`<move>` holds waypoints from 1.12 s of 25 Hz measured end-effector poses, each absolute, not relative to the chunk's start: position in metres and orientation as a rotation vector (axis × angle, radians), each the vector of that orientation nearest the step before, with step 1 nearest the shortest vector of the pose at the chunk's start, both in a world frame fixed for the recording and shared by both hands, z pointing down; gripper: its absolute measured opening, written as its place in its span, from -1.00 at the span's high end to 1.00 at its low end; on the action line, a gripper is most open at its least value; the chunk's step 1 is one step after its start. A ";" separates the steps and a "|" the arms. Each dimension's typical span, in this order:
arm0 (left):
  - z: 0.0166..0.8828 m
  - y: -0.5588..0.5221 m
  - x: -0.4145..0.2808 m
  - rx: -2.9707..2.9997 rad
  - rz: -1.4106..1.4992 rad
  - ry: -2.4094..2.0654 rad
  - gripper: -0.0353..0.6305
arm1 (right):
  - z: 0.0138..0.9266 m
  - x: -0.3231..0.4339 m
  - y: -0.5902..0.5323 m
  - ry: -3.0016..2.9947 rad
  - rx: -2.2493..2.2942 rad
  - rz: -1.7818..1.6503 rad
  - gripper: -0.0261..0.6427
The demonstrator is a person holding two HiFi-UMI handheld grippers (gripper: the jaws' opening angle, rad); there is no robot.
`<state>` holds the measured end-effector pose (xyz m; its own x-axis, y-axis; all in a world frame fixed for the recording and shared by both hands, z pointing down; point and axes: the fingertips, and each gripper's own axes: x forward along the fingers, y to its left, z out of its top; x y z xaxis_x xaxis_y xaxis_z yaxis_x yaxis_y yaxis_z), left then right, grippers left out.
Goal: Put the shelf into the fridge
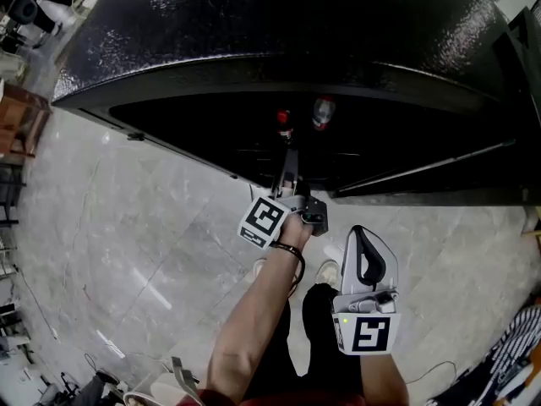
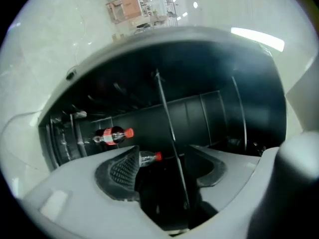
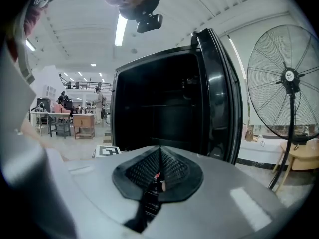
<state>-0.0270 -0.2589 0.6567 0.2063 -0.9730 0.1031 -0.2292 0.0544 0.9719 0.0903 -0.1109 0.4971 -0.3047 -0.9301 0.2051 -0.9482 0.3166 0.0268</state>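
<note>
The glossy black fridge (image 1: 254,32) fills the upper half of the head view. It stands open, with its door swung out at the right edge. A bare forearm (image 1: 254,328) runs up from the bottom centre to the left claw, which reaches into the dark opening at mid-frame. Its white cube with square markers (image 1: 264,221) sits just outside the opening, above the pale grey stone floor (image 1: 144,244).

In the left gripper view the left claw (image 2: 164,152) is released, its two jaws spread wide at the lower centre. The thin metal wire shelf (image 2: 172,133) shows edge-on as a slim rod. It runs from the upper centre of the fridge's interior down through the gap between the jaws, nearer the jaw on the right of the frame, and neither pad presses on it. Whether the shelf sits on any support inside cannot be told. At centre left, a dark bottle with a red label and red cap (image 2: 113,135) lies deep in the cavity. A clear bottle with a red cap (image 2: 148,157) shows just past the tip of the jaw on the left.

The right claw (image 3: 159,158) is clenched, its ribbed pads meeting with nothing gripped between them. It hangs outside the fridge, at the lower right of the head view. Its own view faces the open fridge, with a tall metal pedestal fan (image 3: 286,78) at the right edge.
</note>
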 end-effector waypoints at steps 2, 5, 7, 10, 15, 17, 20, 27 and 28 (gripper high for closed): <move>0.654 -0.244 -0.032 1.426 -0.832 -1.242 0.03 | 0.493 0.088 -0.110 -2.396 1.720 0.126 0.92; 0.646 -0.214 -0.032 1.424 -0.786 -1.226 0.03 | 0.483 0.087 -0.106 -2.386 1.716 0.120 0.92; 0.638 -0.191 -0.031 1.422 -0.756 -1.213 0.03 | 0.474 0.087 -0.103 -2.378 1.725 0.133 0.92; 0.621 -0.161 -0.031 1.440 -0.707 -1.203 0.03 | 0.459 0.088 -0.100 -2.372 1.724 0.130 0.92; 0.574 -0.128 -0.043 1.562 -0.599 -1.227 0.03 | 0.430 0.088 -0.097 -2.388 1.705 0.112 0.92; 0.551 -0.118 -0.051 1.610 -0.570 -1.238 0.03 | 0.418 0.087 -0.093 -2.394 1.693 0.114 0.92; 0.514 -0.106 -0.063 1.694 -0.530 -1.249 0.03 | 0.398 0.084 -0.083 -2.405 1.665 0.112 0.92; 0.430 -0.106 -0.113 1.937 -0.419 -1.399 0.03 | 0.345 0.069 -0.074 -2.455 1.615 0.038 0.92; 0.420 -0.104 -0.119 1.966 -0.397 -1.425 0.03 | 0.339 0.068 -0.074 -2.463 1.615 0.029 0.92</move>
<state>-0.1185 -0.1042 0.4199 0.3576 -0.9240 0.1355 -0.7206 -0.1806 0.6694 0.0676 -0.0739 0.3390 -0.3852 -0.9062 0.1741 -0.9101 0.4043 0.0907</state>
